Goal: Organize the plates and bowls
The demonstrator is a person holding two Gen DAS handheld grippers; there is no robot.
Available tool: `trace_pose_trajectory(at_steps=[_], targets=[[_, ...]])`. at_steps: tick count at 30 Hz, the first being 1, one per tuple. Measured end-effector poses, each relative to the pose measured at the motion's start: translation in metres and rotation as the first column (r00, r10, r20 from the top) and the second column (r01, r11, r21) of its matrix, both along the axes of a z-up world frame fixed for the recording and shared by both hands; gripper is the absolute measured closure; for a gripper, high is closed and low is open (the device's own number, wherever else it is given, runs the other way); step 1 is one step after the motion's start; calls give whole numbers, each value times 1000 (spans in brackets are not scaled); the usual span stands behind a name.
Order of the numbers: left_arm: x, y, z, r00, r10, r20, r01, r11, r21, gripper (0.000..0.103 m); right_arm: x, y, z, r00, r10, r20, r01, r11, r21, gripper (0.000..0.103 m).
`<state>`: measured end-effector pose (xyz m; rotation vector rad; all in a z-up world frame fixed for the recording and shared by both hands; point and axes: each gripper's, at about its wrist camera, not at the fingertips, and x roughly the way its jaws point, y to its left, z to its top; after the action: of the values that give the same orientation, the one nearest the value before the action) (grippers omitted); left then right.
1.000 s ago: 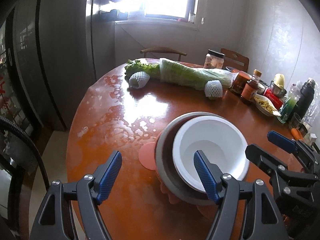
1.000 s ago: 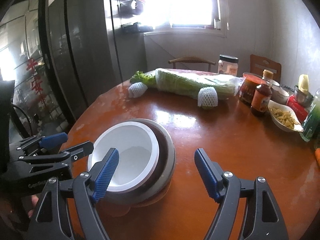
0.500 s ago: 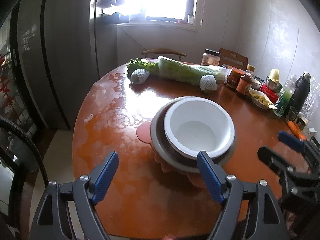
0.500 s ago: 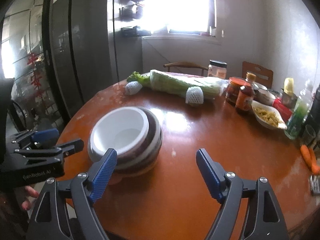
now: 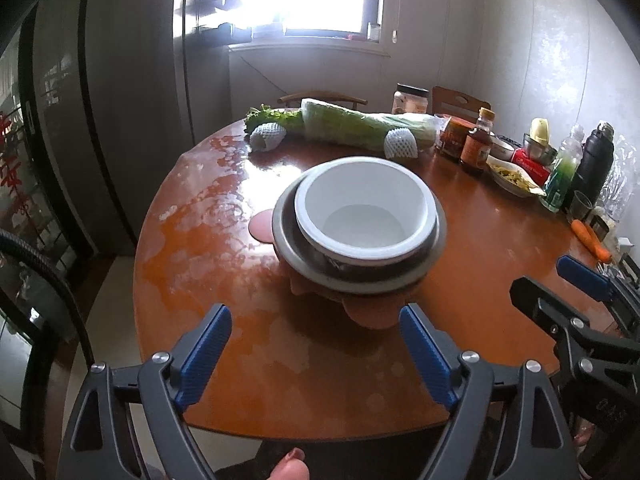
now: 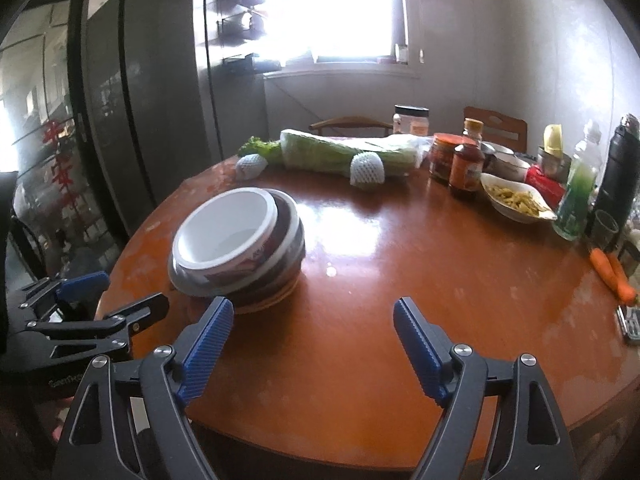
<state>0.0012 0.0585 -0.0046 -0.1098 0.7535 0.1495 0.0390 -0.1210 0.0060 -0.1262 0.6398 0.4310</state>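
Observation:
A white bowl (image 5: 364, 216) sits nested in a dark striped bowl (image 6: 280, 252), which rests on a grey plate (image 5: 288, 240) over pink scalloped plates (image 5: 368, 316). The stack stands on the round wooden table (image 5: 240, 320), left of centre. My left gripper (image 5: 316, 332) hovers over the near table edge, short of the stack; its jaws are opening and hold nothing. My right gripper (image 6: 314, 316) is open over bare tabletop, to the right of the stack, also with nothing in it. Each gripper shows in the other's view: the right gripper (image 5: 560, 280) and the left gripper (image 6: 128, 292).
At the back lie a wrapped cabbage (image 5: 360, 128) and two foam-netted fruits (image 5: 400, 144). Jars, sauce bottles (image 6: 464, 172), a dish of food (image 6: 516, 200), a flask and carrots (image 6: 612, 272) crowd the right side. A dark fridge (image 6: 140, 120) stands on the left, with chairs behind the table.
Both grippers have drawn back from the bowl stack toward the near table edge, and the stack now sits farther ahead. The left jaws stand a little wider.

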Motion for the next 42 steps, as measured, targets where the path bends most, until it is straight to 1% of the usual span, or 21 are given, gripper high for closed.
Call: trace_pose_trajectory(at_steps=[3, 12, 19, 26, 42], targets=[[-4, -3, -3, 1000, 4, -12, -4, 1000, 19, 17, -5, -1, -2, 1000, -3, -1, 3, 1000, -7, 19], [-10, -8, -7, 1000, -3, -24, 4, 1000, 15, 17, -14, -2, -11, 1000, -7, -15, 7, 1000, -24, 19], [-11, -6, -7, 999, 13, -32, -12, 1000, 26, 17, -15, 0, -14, 1000, -18, -16, 17, 998, -58, 19], [-12, -5, -6, 999, 14, -32, -13, 1000, 27, 17, -16, 3, -15, 1000, -4, -20, 2, 998, -60, 19], [-13, -8, -6, 999, -3, -38, 4, 1000, 30, 17, -17, 1, -15, 1000, -10, -22, 9, 998, -55, 19]])
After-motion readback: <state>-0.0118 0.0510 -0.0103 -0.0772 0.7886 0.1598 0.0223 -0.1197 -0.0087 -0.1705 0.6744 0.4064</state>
